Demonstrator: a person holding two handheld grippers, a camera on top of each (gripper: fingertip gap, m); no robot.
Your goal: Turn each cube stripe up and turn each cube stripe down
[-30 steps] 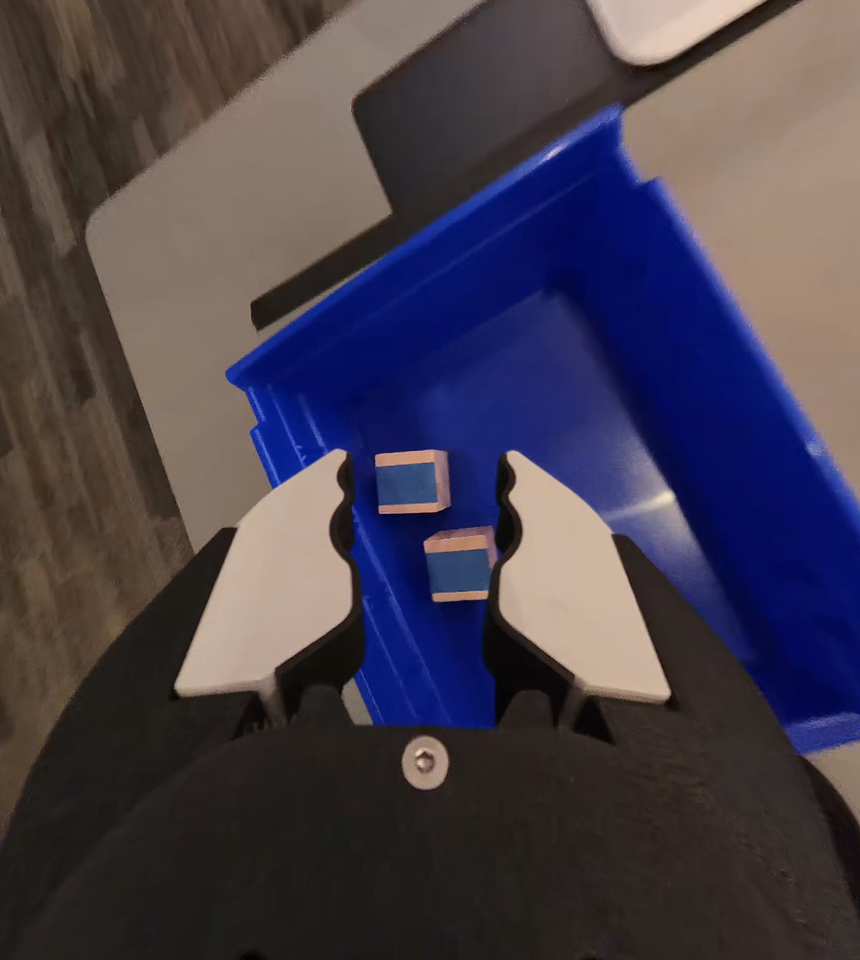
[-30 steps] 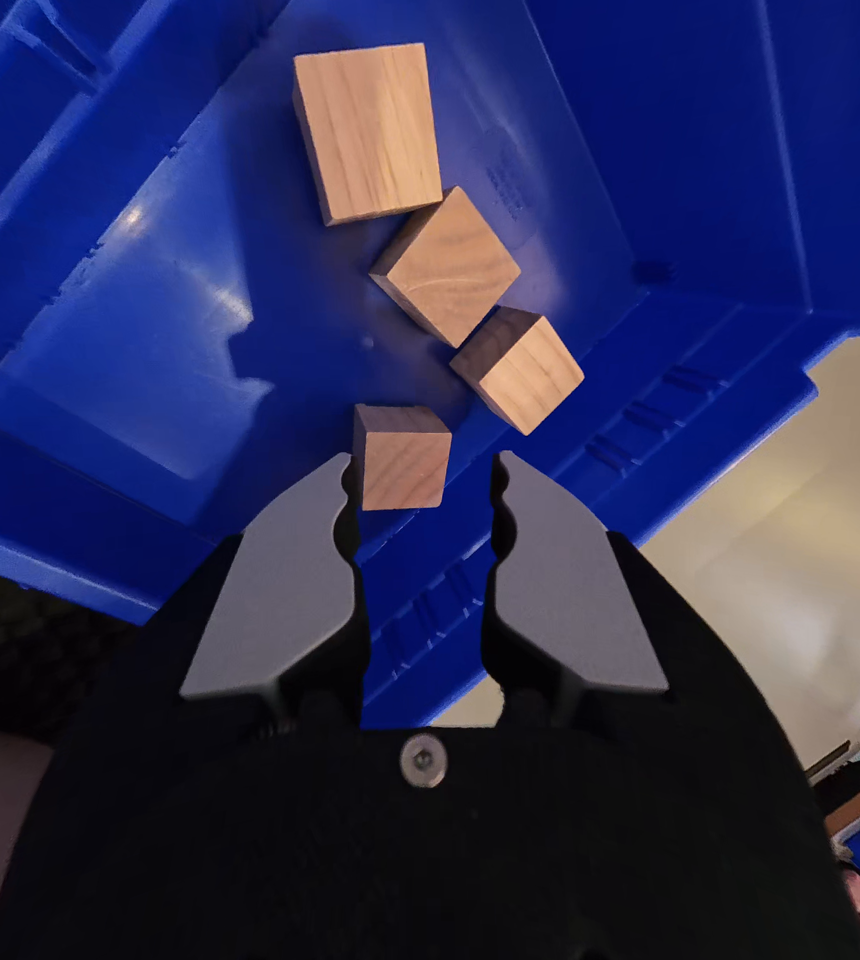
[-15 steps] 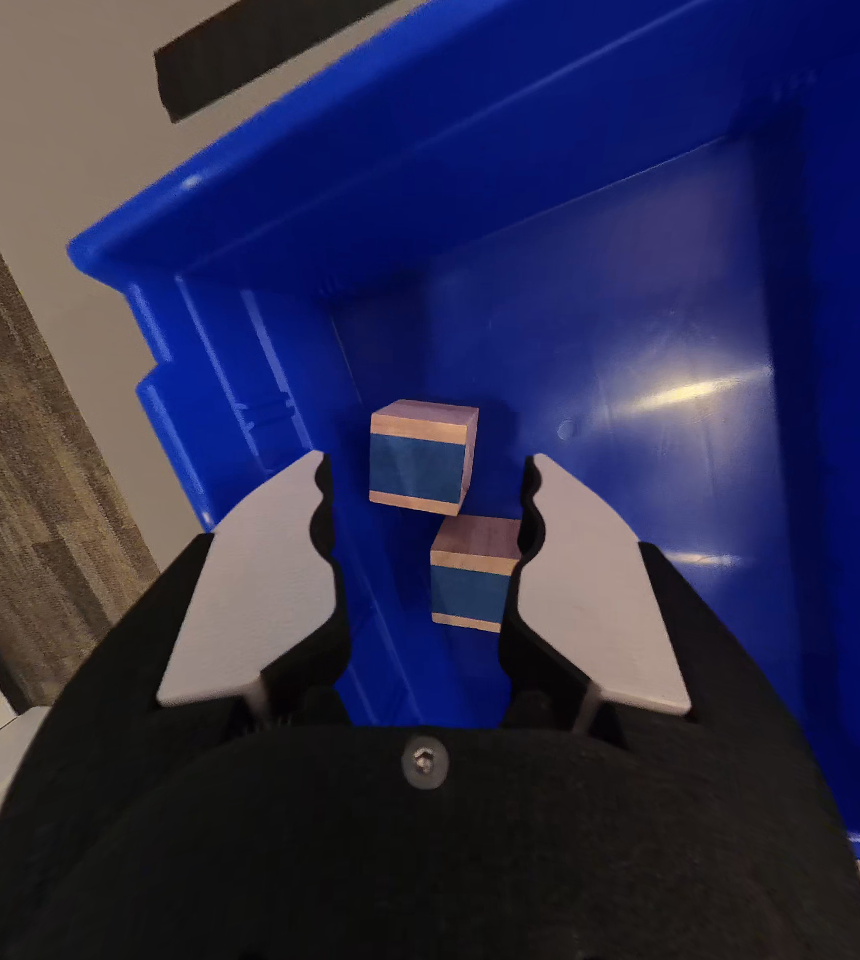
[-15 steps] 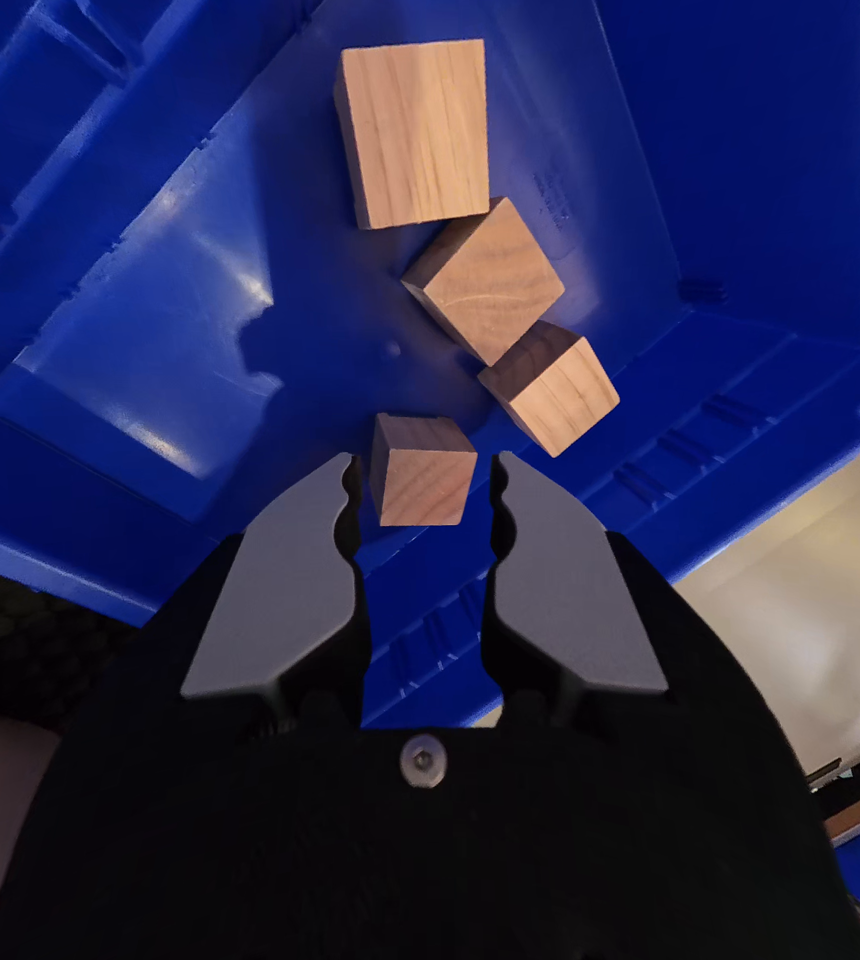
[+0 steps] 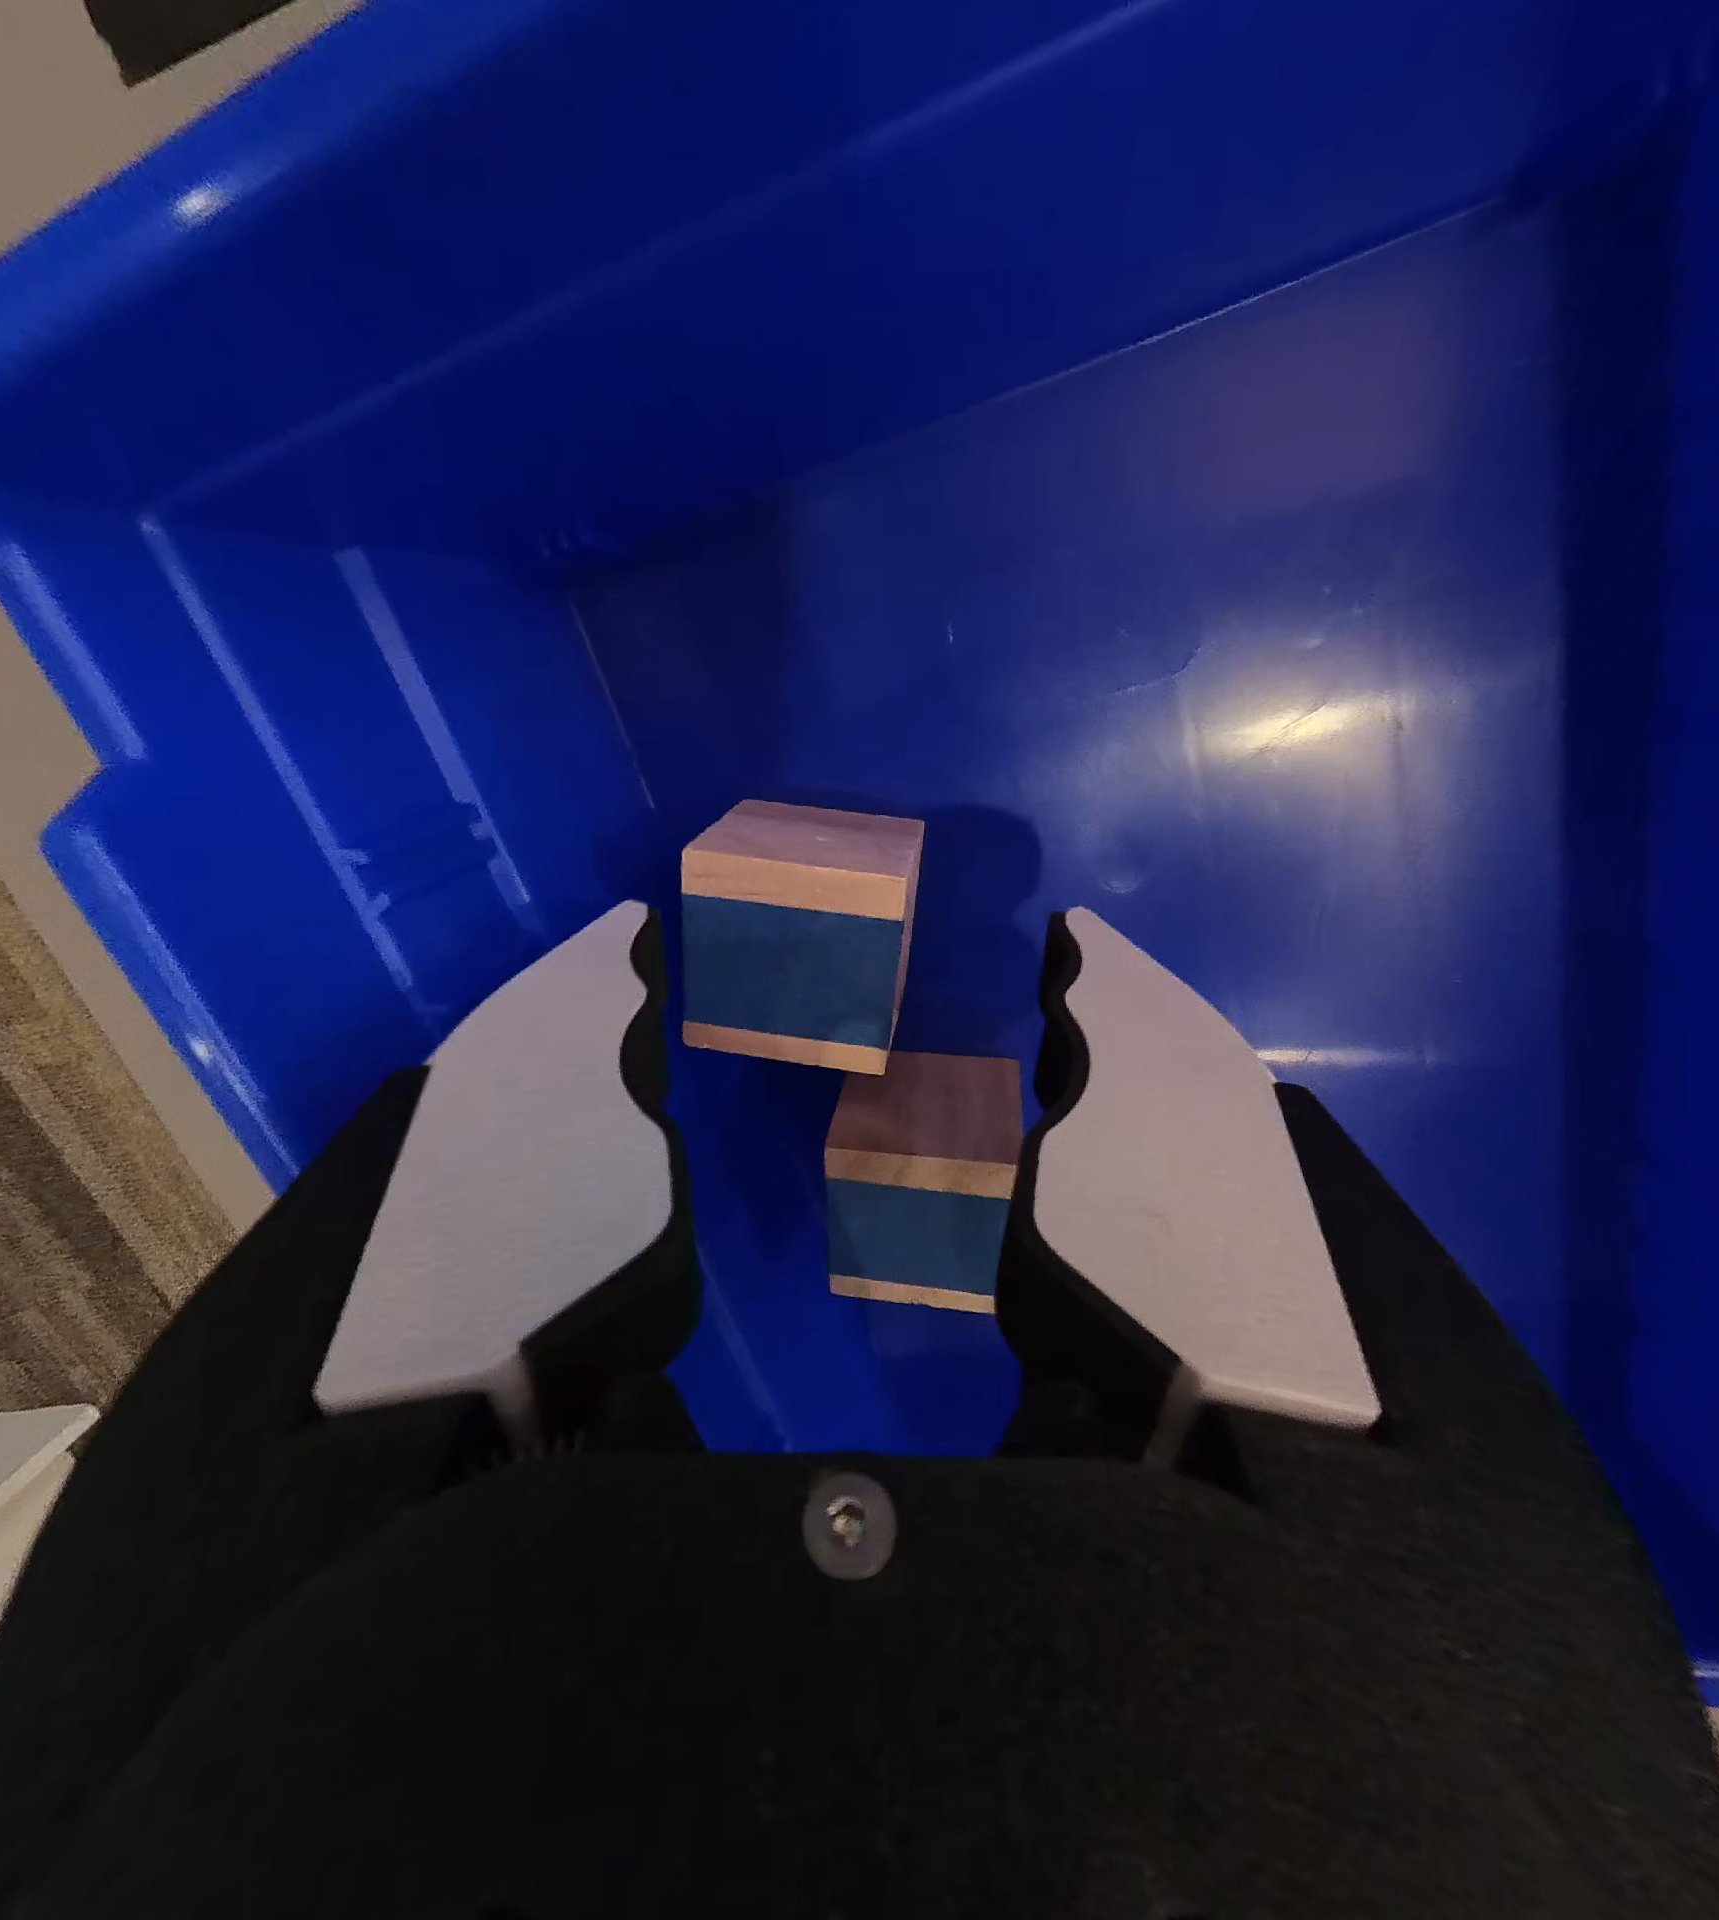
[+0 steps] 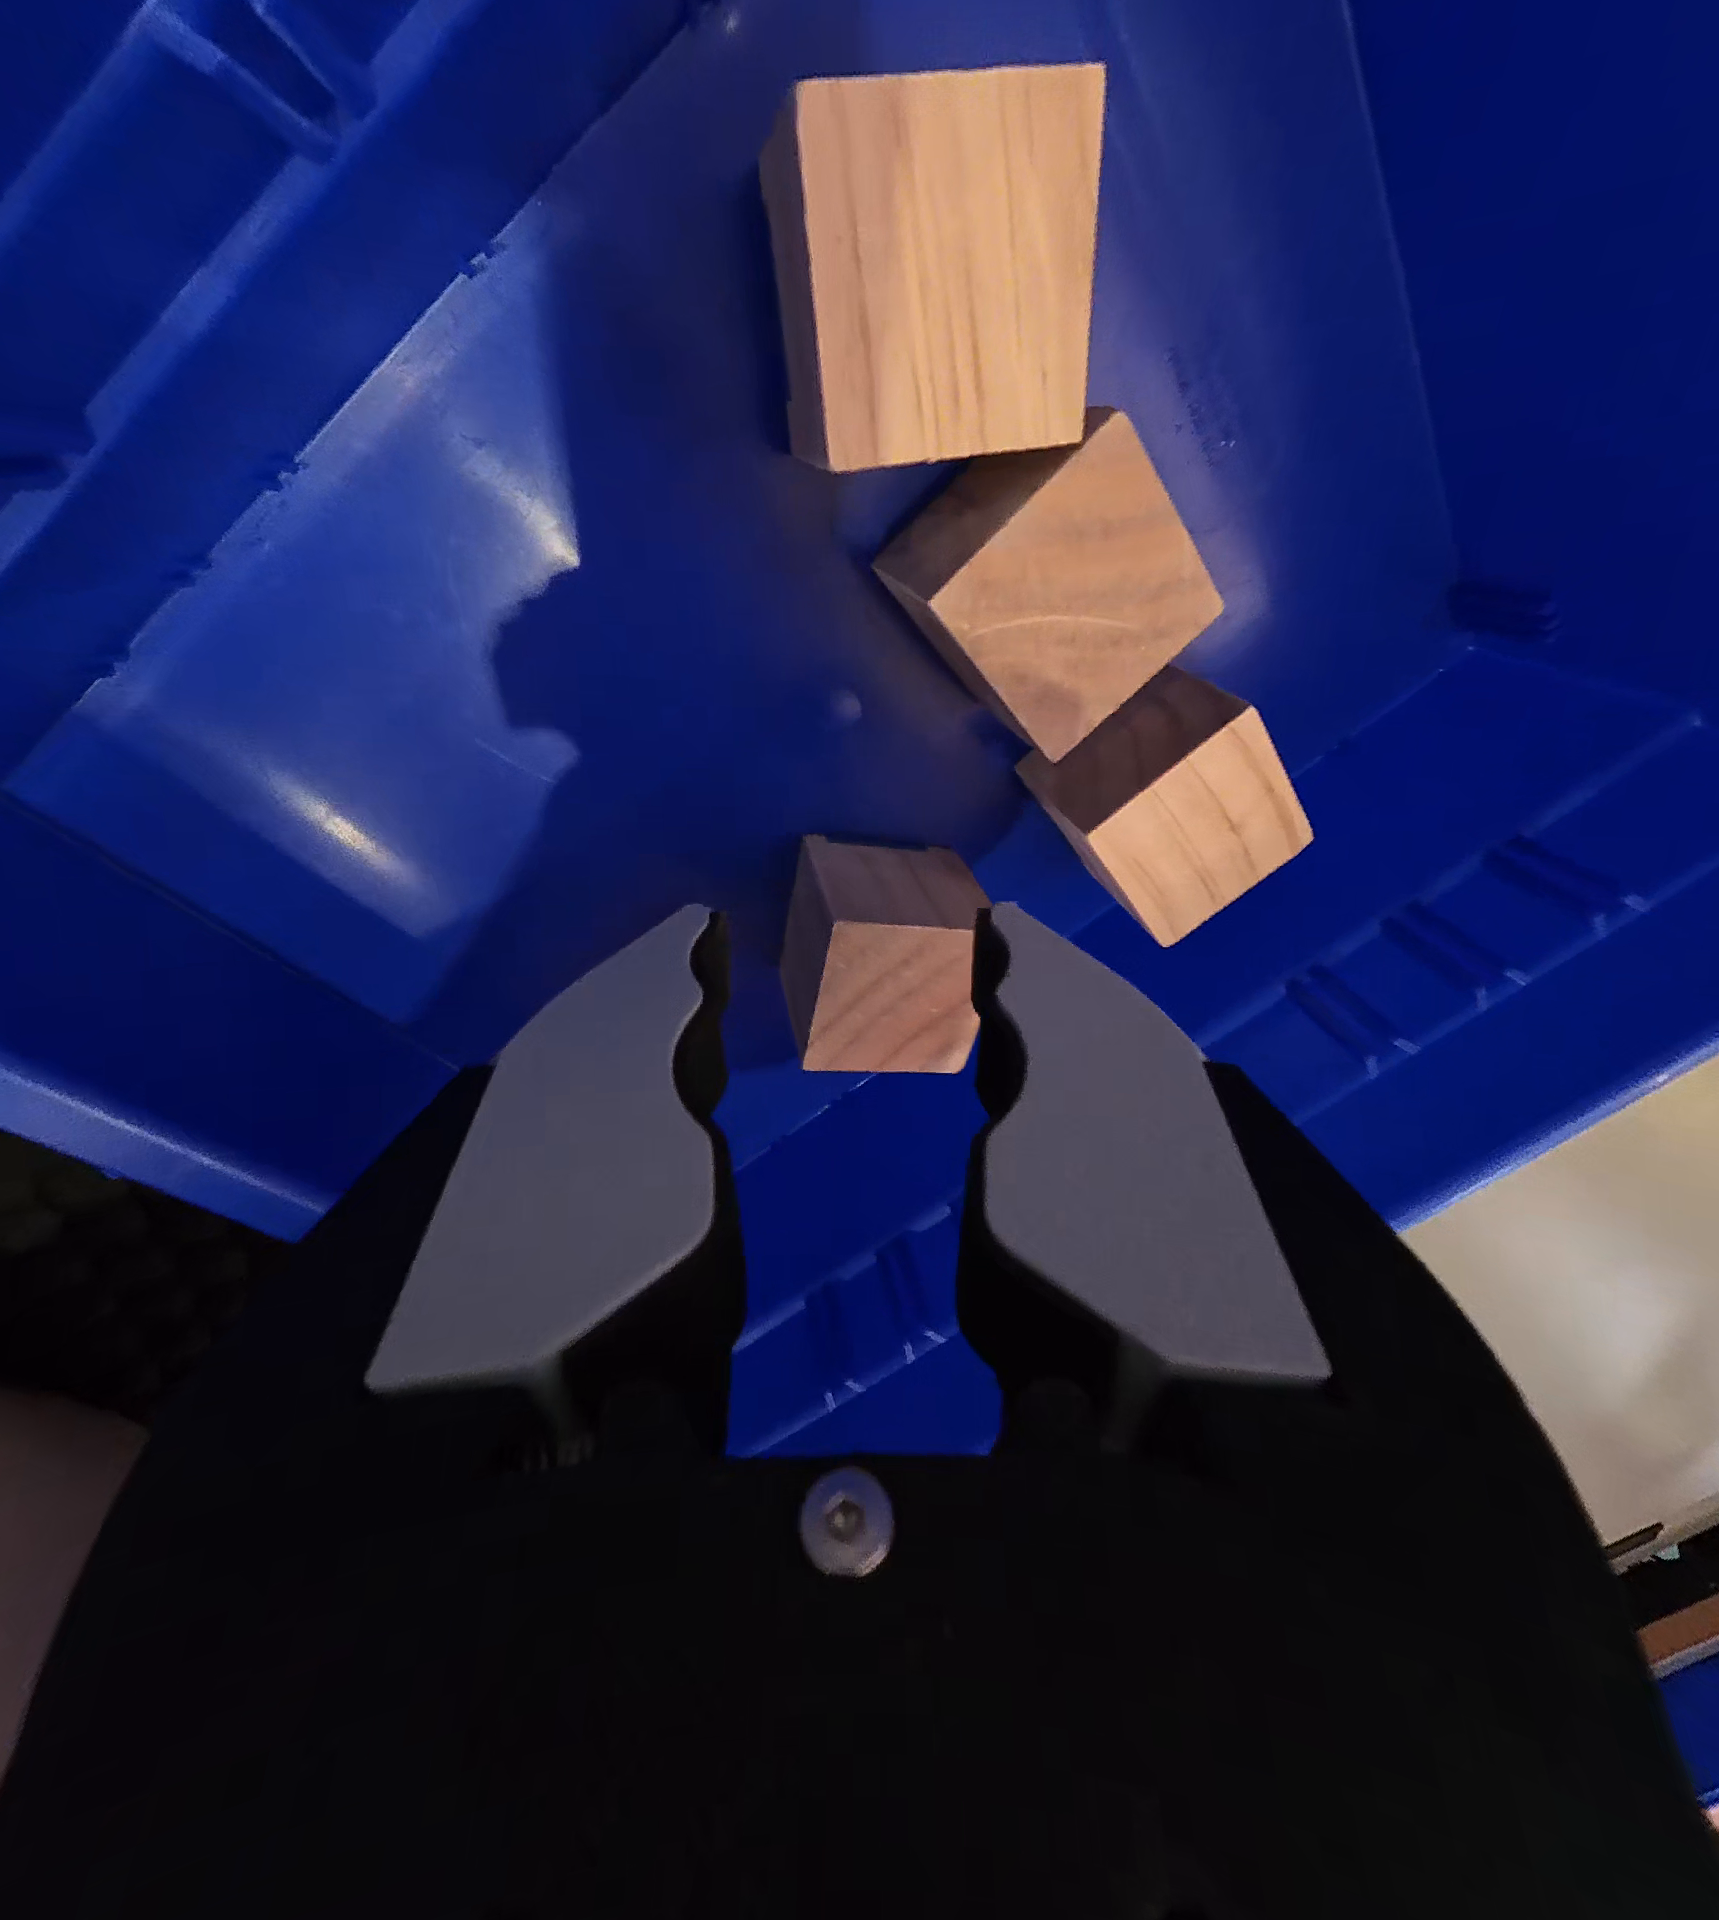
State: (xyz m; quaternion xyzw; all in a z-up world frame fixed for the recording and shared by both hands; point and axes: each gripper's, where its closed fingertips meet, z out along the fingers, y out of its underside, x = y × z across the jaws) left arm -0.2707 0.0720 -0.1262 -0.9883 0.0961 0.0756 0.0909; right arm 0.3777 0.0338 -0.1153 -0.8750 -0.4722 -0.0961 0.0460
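Left wrist view: left gripper [image 5: 847, 971] spread wide inside blue bin [image 5: 1250, 468], nothing pinched. Far striped cube [image 5: 793, 935] sits btwn the fingertips, stripe facing cam; near striped cube [image 5: 922, 1195] just beside right finger, stripe also side-on. Cubes corner-to-corner; contact can't tell.

Right wrist view: right gripper [image 6: 847, 982] partly spread in 2nd blue bin [image 6: 315, 644]. Small plain cube [image 6: 881, 961] btwn tips, against right finger, gap on left. 3 more plain cubes [image 6: 938, 260] beyond, in a crooked row.
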